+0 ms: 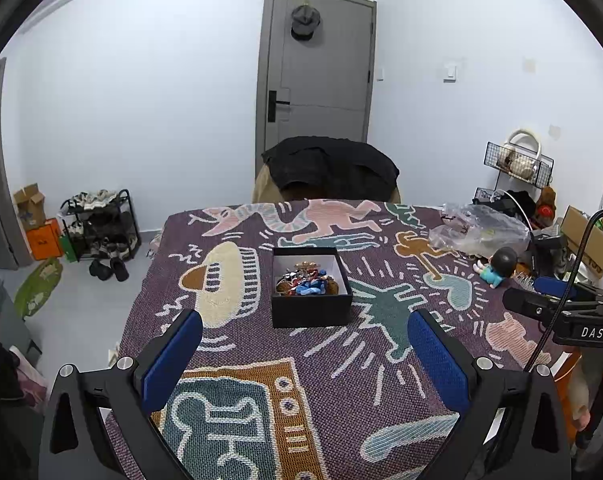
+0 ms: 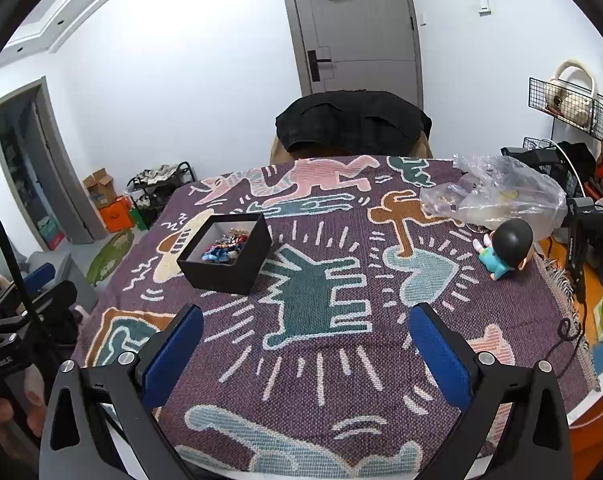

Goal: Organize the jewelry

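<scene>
1. The left hand-held gripper (image 1: 304,344) hovers over the near part of the surface (image 1: 229,360), its blue-padded fingers (image 1: 172,354) spread wide with nothing between them.
2. The right hand-held gripper (image 2: 305,344) hovers likewise, its jaws wide apart and holding nothing, above the teal figure woven into the patterned cloth (image 2: 381,368).
3. The black box (image 1: 311,286) stands just beyond the left hand-held gripper, near the middle of the cloth, open at the top with a white lining.
4. The jewelry (image 1: 306,280) lies heaped inside the box, a tangle of blue, red and gold pieces.
5. Far right, a crumpled clear plastic bag (image 2: 497,192) lies on the cloth, and a small dark-haired figurine (image 2: 505,248) lies just beside it.
6. Beyond the far edge, a chair draped in black cloth (image 1: 329,168) stands before a grey door (image 1: 317,68).
</scene>
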Motion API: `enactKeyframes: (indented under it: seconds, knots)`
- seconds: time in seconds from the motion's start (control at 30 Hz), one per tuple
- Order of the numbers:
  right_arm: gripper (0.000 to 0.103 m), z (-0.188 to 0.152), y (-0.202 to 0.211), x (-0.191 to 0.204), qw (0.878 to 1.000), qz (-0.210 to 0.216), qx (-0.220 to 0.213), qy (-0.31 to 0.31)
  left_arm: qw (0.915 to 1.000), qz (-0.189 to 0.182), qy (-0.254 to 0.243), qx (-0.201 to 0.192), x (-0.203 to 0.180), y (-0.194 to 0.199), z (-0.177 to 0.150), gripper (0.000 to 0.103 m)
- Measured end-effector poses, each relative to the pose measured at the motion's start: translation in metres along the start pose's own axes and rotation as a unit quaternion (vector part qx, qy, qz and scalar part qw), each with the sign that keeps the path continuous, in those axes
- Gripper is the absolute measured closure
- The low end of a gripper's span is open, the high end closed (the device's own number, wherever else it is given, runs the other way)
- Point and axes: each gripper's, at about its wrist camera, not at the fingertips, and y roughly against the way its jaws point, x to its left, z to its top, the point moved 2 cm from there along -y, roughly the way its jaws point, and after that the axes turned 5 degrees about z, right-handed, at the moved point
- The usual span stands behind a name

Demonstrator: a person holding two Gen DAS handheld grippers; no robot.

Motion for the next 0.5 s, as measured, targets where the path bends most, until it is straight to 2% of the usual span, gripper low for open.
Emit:
enactKeyframes:
  seconds: [0.5]
  knots:
    - [0.0,-0.0001,-0.001,0.0014,1.0,0.001,0.0,0.001,1.0,-0.002,0.0,-0.001,0.0003,0.0009,0.001,0.0]
